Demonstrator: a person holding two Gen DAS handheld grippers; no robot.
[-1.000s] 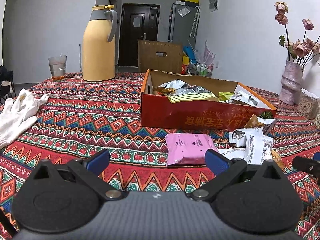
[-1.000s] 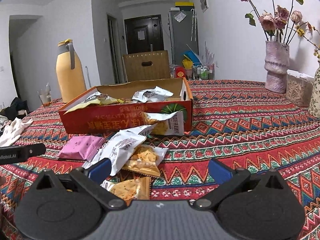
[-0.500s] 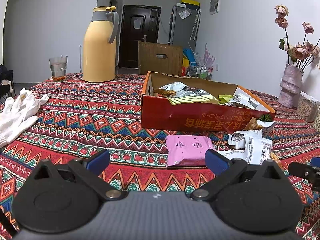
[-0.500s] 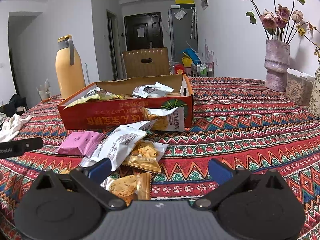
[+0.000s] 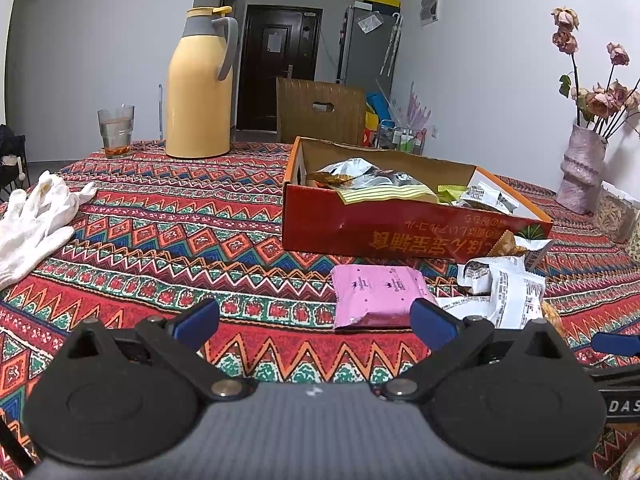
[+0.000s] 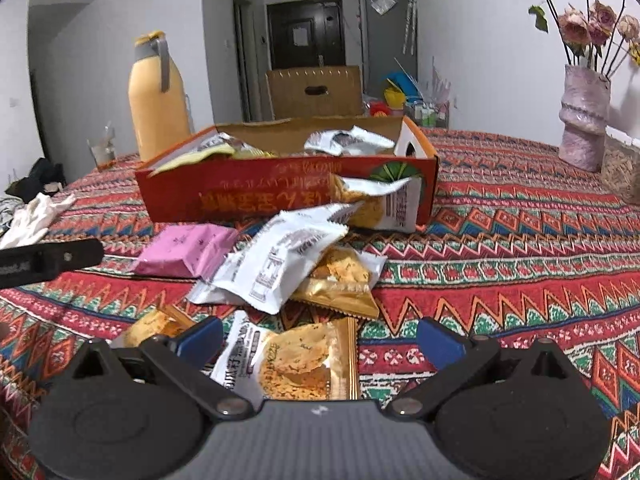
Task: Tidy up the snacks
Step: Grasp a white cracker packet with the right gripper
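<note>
Hovering low over the patterned tablecloth [image 5: 168, 236] with the left gripper [image 5: 316, 322], blue-tipped fingers [image 5: 198, 320] spread wide apart and gripping nothing; pointing toward the pink snack packet [image 5: 378, 294] lying flat just beyond the right fingertip, near the front wall of the red cardboard box [image 5: 400, 232]. Holding several packets already inside that box, among them a silver bag [image 5: 352, 170] and a yellow-striped bag [image 5: 384, 194]. Sitting far left: a yellow thermos jug [image 5: 200, 88] and a drinking glass [image 5: 116, 130]; lying near left: white gloves [image 5: 36, 220]. Standing far right: a pale vase of dried roses [image 5: 582, 168]. Hanging close above the loose pile with the right gripper [image 6: 318, 342], fingers [image 6: 438, 342] likewise wide apart and empty, a gold cracker packet [image 6: 304, 360] lying between them on the cloth. Lying just beyond: a white packet [image 6: 276, 260] overlapping a second gold packet [image 6: 344, 280], with the pink packet to their left and another cracker packet [image 6: 376, 204] leaning against the box front. Showing at the left edge of the right view: a dark bar, part of the other tool.
</note>
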